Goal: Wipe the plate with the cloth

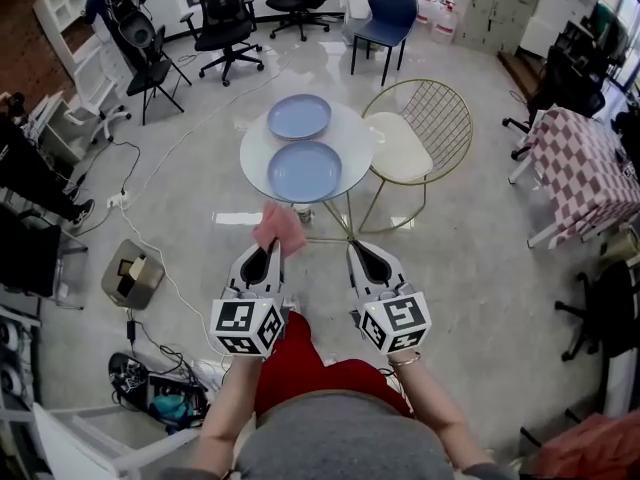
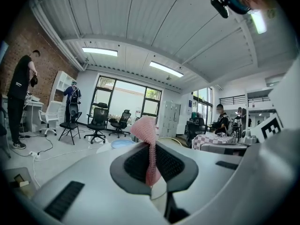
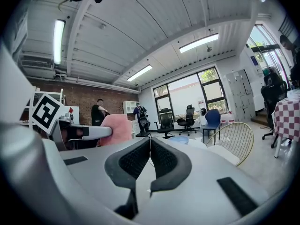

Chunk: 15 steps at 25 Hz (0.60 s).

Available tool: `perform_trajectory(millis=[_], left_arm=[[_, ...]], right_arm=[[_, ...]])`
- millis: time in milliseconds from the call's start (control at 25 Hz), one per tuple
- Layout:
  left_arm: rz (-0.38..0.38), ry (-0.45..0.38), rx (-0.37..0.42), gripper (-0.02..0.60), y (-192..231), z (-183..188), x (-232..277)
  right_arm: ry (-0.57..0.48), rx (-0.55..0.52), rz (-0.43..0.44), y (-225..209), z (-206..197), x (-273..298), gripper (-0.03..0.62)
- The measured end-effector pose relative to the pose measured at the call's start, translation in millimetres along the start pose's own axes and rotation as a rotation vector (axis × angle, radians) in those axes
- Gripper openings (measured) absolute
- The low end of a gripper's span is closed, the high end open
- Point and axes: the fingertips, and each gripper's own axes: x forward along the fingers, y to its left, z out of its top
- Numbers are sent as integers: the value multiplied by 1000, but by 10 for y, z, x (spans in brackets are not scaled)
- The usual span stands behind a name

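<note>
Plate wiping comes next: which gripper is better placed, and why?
Left. The left gripper is shut on the pink cloth, just short of the nearer plate; the right gripper is shut and empty.

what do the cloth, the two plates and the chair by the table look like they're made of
Cloth: soft pink fabric, probably knitted; a fine mesh texture shows.
Near plate and far plate: smooth blue-grey with a faint sheen; ceramic or plastic, the look leaves it open.
Chair: gold-toned thin metal wire back and legs, with a cream seat that looks cushioned.
</note>
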Motion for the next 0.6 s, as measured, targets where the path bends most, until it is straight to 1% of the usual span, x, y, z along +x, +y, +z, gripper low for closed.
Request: perform_trajectory(millis=[80, 280, 600], left_arm=[[10, 4, 6, 29, 68, -4, 42], [21, 9, -11, 29, 183, -35, 247], [17, 39, -8, 29, 591, -73, 766]], right_arm=[[2, 3, 3, -11, -8, 68, 29], [1, -2, -2, -118, 30, 242, 29], [23, 6, -20, -256, -35, 844, 29]])
